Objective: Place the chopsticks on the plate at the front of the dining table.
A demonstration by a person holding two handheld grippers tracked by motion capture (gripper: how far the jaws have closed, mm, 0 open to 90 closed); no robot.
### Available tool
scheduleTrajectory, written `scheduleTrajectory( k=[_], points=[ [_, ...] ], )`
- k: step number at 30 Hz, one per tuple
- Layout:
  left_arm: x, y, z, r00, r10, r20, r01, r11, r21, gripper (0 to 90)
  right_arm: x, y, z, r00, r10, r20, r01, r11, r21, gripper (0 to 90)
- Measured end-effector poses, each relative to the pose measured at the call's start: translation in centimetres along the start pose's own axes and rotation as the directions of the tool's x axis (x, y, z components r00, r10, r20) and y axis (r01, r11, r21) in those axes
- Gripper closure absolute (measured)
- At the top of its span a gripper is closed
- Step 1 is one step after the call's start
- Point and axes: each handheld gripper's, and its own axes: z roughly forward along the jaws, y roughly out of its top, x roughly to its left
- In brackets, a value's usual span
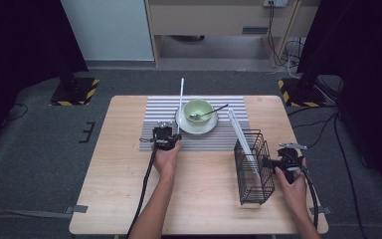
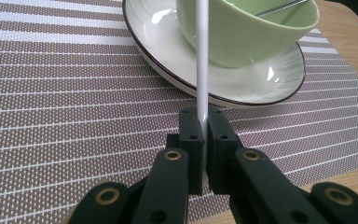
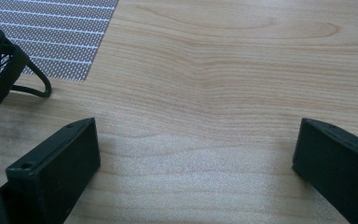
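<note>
Setting: grey carpeted floor [image 1: 30, 149] around a light wooden table [image 1: 204, 199], dark curtains at both sides.
Mat: grey-and-white striped woven placemat [image 1: 154, 117] lies across the far middle of the table.
Left gripper: black two-jaw left gripper [image 1: 166, 135] sits at the near edge of the placemat, held in the person's left hand [image 1: 166, 158]; its jaws are pressed together on a thin white plastic stick [image 2: 203, 60].
Stick: it rises from the jaws and passes in front of the bowl in the left gripper view.
Dishes: pale green ceramic bowl [image 1: 198, 110] rests on a white round saucer with a dark rim [image 1: 196, 128], just right of the stick; a metal spoon with a dark handle [image 1: 208, 114] lies in the bowl.
Basket: black wire mesh basket [image 1: 252, 167] stands upright at the right, holding a second white stick [image 1: 242, 137] leaning inside.
Right gripper: black right gripper [image 1: 282, 160] is just beside the basket's right side, in the right hand [image 1: 292, 186]; its jaws stand wide apart over bare wood, gripping nothing.
</note>
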Motion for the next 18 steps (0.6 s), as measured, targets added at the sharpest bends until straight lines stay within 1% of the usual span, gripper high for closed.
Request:
scheduleTrajectory(
  k=[18],
  points=[
    [0.26,-0.01,-0.07,0.9999,-0.008,-0.008,0.008,1.0000,-0.001,86.3,0.00,0.00,0.00,1.0000,0.000,0.000,0.000,1.000,0.000,0.8]
  ],
)
